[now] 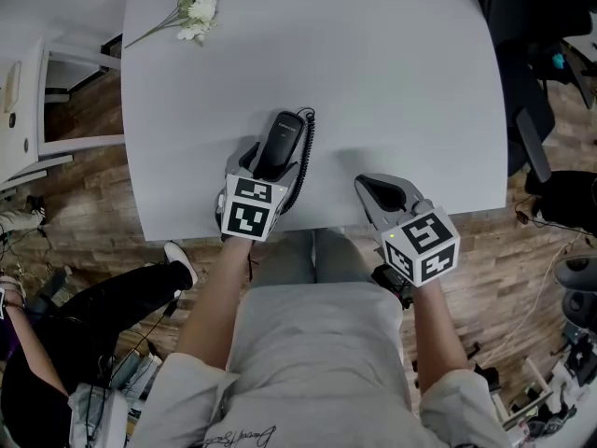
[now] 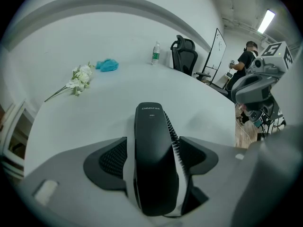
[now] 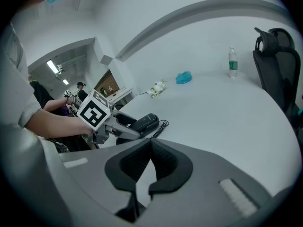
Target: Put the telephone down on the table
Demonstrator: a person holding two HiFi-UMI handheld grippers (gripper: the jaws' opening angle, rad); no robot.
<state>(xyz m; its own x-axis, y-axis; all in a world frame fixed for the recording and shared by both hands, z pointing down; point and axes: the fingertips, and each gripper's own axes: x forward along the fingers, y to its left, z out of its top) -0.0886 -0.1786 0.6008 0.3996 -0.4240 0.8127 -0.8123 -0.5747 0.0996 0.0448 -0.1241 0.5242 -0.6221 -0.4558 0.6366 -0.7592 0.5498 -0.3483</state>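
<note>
A black telephone handset (image 1: 280, 143) with a coiled cord (image 1: 309, 136) lies flat on the white table (image 1: 373, 63), close to the front edge. My left gripper (image 1: 273, 163) straddles it from the near side with its jaws wide. In the left gripper view the handset (image 2: 154, 155) sits between the two pads (image 2: 111, 160), and a narrow gap shows on each side. My right gripper (image 1: 375, 190) hovers at the table's front edge to the right of the handset (image 3: 144, 123). Its pads meet at the tip with nothing between them (image 3: 150, 143).
A sprig of white flowers (image 1: 191, 12) lies at the far left of the table. Farther off are a blue cloth (image 2: 107, 65) and a water bottle (image 2: 155, 53). A black office chair (image 3: 277, 70) stands past the right side. Another person's shoe (image 1: 182, 259) is on the floor at lower left.
</note>
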